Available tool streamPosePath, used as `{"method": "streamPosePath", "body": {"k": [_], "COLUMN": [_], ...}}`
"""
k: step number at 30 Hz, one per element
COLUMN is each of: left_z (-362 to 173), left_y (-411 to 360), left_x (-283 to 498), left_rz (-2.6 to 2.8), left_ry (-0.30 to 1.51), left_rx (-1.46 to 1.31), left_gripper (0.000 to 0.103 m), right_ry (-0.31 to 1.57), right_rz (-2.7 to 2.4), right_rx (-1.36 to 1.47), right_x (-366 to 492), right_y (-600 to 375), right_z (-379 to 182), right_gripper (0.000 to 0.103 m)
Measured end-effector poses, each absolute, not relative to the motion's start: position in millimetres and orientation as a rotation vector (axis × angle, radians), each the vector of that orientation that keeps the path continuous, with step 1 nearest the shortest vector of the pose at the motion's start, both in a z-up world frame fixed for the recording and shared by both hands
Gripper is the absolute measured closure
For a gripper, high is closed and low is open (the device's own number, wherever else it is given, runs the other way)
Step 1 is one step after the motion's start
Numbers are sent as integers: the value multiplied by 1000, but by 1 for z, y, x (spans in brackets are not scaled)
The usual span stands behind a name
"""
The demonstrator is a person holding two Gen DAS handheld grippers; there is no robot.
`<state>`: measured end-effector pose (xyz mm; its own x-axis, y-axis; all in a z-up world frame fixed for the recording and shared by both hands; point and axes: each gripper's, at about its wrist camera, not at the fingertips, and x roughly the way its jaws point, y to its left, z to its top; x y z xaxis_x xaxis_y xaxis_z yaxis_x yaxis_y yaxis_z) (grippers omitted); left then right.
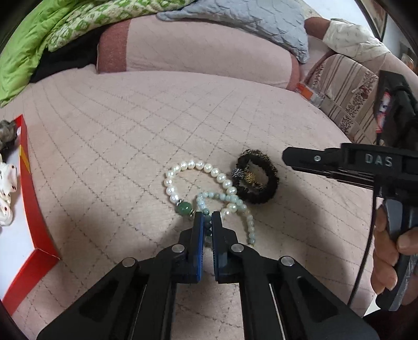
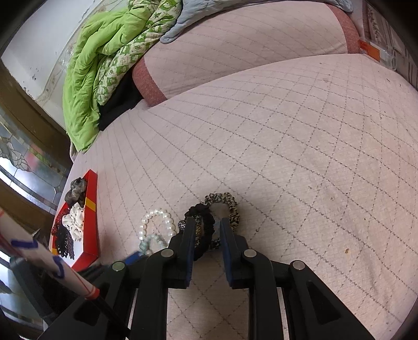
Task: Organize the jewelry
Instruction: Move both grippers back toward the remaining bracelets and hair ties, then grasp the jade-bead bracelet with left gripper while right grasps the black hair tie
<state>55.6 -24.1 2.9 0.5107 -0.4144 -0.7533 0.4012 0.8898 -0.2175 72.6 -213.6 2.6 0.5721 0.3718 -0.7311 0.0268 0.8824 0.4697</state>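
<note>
A pale green bead bracelet (image 1: 227,197) lies on the pink quilted bed cover (image 1: 130,125), and my left gripper (image 1: 207,219) is shut on its darker beads. A white pearl bracelet (image 1: 193,166) with one large green bead overlaps it. Just to the right sits a black scrunchie (image 1: 263,197) with a leopard one on it. My right gripper (image 1: 286,157) hovers beside them. In the right wrist view that gripper (image 2: 207,222) has its jaws narrowly apart, with the black scrunchie (image 2: 206,230) and the leopard scrunchie (image 2: 232,209) between and beyond them; the pads do not visibly press.
A red box (image 1: 28,183) holding several scrunchies (image 2: 74,219) stands at the left edge of the bed. At the back are a green quilt (image 2: 99,65), a pink bolster (image 1: 198,49) and a grey-blue cushion (image 1: 248,21). A hand (image 1: 386,261) holds the right gripper's handle.
</note>
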Motion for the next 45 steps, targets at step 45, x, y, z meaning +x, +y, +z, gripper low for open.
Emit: {"method": "streamPosePath", "body": {"k": [45], "left_z": [58], "left_y": [32], "left_x": [45], "left_rz": [-503], "left_ry": [681], "left_rx": [-153], "left_gripper": [97], "right_ry": [841], "right_rz": [243], "right_rx": [398], "right_x": [73], "right_y": [-187], "right_z": [35], "right_gripper": [94]}}
